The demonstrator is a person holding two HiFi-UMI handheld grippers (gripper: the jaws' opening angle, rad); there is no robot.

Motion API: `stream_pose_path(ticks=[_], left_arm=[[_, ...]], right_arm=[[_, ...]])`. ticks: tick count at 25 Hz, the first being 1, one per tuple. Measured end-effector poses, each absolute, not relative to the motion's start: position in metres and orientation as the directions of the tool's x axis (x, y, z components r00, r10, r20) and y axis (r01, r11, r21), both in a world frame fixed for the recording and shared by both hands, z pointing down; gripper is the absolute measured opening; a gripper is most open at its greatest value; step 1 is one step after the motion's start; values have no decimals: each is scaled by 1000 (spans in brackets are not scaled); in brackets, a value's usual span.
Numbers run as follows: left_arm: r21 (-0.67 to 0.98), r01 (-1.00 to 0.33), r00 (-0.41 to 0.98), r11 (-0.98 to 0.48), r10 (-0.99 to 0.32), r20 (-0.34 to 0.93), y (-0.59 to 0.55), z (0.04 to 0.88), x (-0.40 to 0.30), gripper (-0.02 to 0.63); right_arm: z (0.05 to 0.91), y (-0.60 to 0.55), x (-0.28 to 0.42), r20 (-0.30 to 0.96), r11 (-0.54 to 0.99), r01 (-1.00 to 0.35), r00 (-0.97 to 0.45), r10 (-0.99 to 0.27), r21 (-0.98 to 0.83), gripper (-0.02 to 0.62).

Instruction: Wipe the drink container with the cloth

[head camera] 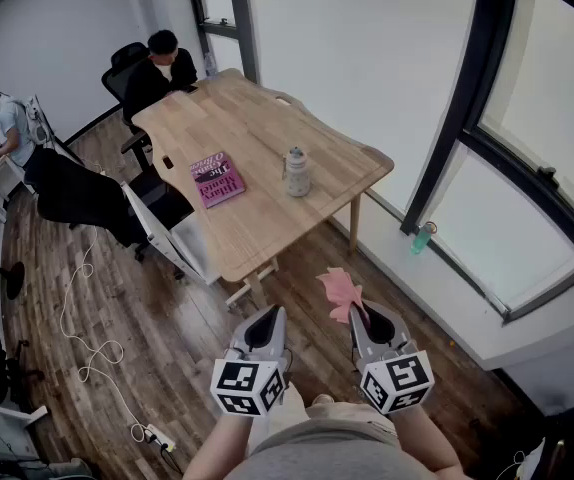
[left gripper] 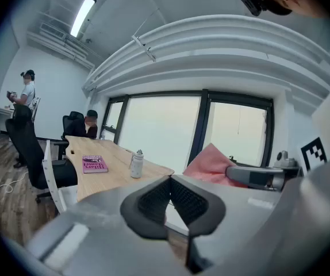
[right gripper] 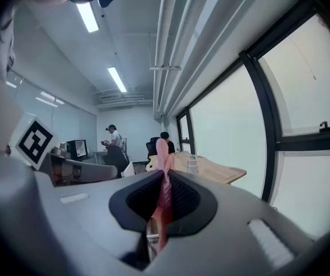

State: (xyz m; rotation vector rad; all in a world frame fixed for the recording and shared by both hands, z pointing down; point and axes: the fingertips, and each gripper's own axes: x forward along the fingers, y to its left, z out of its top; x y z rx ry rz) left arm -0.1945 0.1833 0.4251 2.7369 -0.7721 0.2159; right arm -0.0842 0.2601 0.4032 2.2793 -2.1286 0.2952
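A white drink container (head camera: 297, 171) with a lid stands upright on the wooden table (head camera: 257, 128), near its right side; it also shows small in the left gripper view as the container (left gripper: 135, 164) and in the right gripper view as the container (right gripper: 192, 164). My right gripper (head camera: 357, 313) is shut on a pink cloth (head camera: 341, 293), which sticks up between its jaws as the cloth (right gripper: 164, 171). My left gripper (head camera: 267, 320) is shut with nothing in it; its pads (left gripper: 183, 200) meet. Both grippers hang over the floor, well short of the table.
A pink book (head camera: 217, 178) lies left of the container. Office chairs (head camera: 157, 208) stand along the table's left side, with a person seated at the far end (head camera: 162, 68) and another standing at left (head camera: 2, 123). A cable (head camera: 92, 353) trails on the floor. Windows and a sill run along the right.
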Motion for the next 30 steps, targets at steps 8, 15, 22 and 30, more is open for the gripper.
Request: stream_pose_path(ticks=[8, 15, 22, 30], left_arm=[[241, -533, 844, -811, -491, 215, 191, 429, -206, 3], [255, -540, 841, -802, -498, 213, 198, 432, -211, 3], [256, -538, 842, -803, -501, 199, 209, 430, -208, 3], [256, -546, 836, -798, -499, 228, 209, 439, -209, 3]], right_arm=[[405, 268, -92, 142, -67, -991, 51, -989, -113, 15], [405, 278, -95, 140, -62, -994, 48, -989, -92, 15], [400, 286, -89, 106, -45, -992, 32, -994, -119, 20], [408, 286, -86, 119, -31, -986, 11, -993, -166, 20]])
